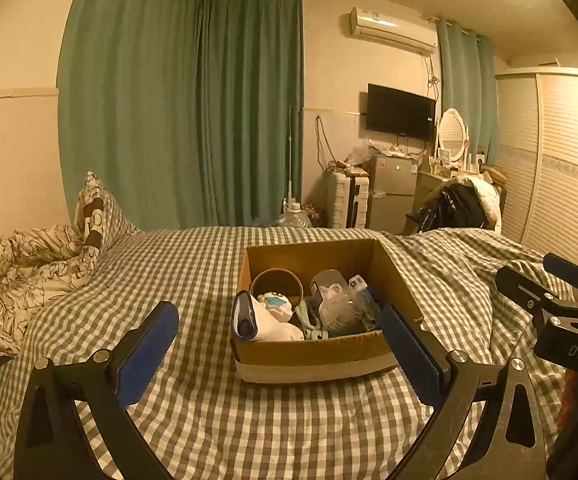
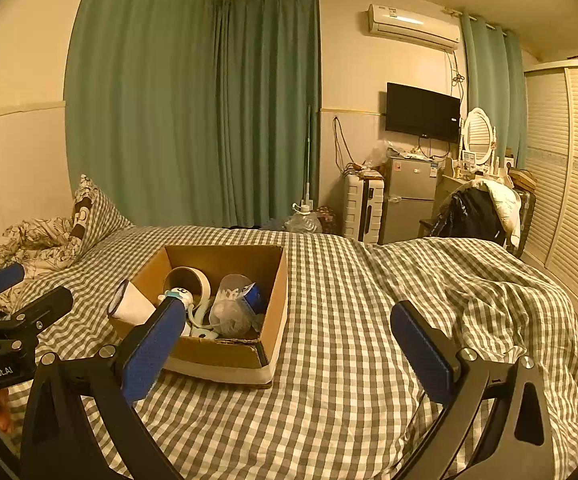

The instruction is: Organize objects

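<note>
Left wrist, spread tongs, filled box

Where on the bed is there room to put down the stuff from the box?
Bare checked cover lies right of the cardboard box, up to the rumpled fold, and between the box and the floral quilt. The box itself is crowded. Both tools, left and right, are open and empty.

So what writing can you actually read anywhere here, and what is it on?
"GenRobot.AI": on the left gripper body.
"DAS": on the right gripper body; cut off at the frame edge.
Fridge stickers, the TV logo, the air conditioner label, packets in the box: too small or blurred to read.
</note>
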Available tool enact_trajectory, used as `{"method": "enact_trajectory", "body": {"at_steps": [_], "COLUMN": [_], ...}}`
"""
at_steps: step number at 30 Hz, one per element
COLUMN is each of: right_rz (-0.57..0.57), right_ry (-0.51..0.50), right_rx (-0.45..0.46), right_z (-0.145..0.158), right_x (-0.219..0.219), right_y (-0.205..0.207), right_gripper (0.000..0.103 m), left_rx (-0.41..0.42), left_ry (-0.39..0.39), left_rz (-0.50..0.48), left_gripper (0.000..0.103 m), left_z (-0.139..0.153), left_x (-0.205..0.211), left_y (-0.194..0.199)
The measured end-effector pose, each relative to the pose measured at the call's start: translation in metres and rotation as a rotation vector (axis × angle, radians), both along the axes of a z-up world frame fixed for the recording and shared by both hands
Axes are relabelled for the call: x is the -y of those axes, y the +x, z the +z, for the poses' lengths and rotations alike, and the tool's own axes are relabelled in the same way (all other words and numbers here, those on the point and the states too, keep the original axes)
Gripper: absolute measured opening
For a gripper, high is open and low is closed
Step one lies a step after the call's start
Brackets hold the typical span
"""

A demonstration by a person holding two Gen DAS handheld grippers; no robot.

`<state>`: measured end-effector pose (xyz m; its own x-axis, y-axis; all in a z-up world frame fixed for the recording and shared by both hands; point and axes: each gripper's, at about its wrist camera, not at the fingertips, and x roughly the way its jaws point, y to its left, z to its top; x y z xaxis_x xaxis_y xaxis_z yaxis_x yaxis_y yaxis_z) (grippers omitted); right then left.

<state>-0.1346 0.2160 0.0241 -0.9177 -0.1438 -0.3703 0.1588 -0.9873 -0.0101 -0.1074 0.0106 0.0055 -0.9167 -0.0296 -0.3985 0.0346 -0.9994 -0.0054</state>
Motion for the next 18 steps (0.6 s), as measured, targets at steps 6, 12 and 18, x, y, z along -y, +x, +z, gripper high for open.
{"method": "enact_trajectory", "body": {"at_steps": [6, 12, 18], "right_rz": [0.005, 0.007, 0.008], "right_ry": [0.005, 0.005, 0.008], "right_rx": [0.003, 0.004, 0.007], "right_z": [-0.0005, -0.0006, -0.0009], "right_x": [0.0018, 0.0023, 0.0029], "right_y": [-0.0004, -0.0005, 0.0001], "right_gripper": [0.103, 0.103, 0.103], "left_rx": [-0.003, -0.007, -0.001], "left_ry": [0.009, 0.002, 0.006], "left_rz": [0.008, 0.018, 0.020], "left_gripper": [0.103, 0.103, 0.103], "left_z": [-0.0002, 0.0002, -0.0011], "left_x": [0.0021, 0.0031, 0.0049], "left_y": [0.0012, 0.0024, 0.0019]}}
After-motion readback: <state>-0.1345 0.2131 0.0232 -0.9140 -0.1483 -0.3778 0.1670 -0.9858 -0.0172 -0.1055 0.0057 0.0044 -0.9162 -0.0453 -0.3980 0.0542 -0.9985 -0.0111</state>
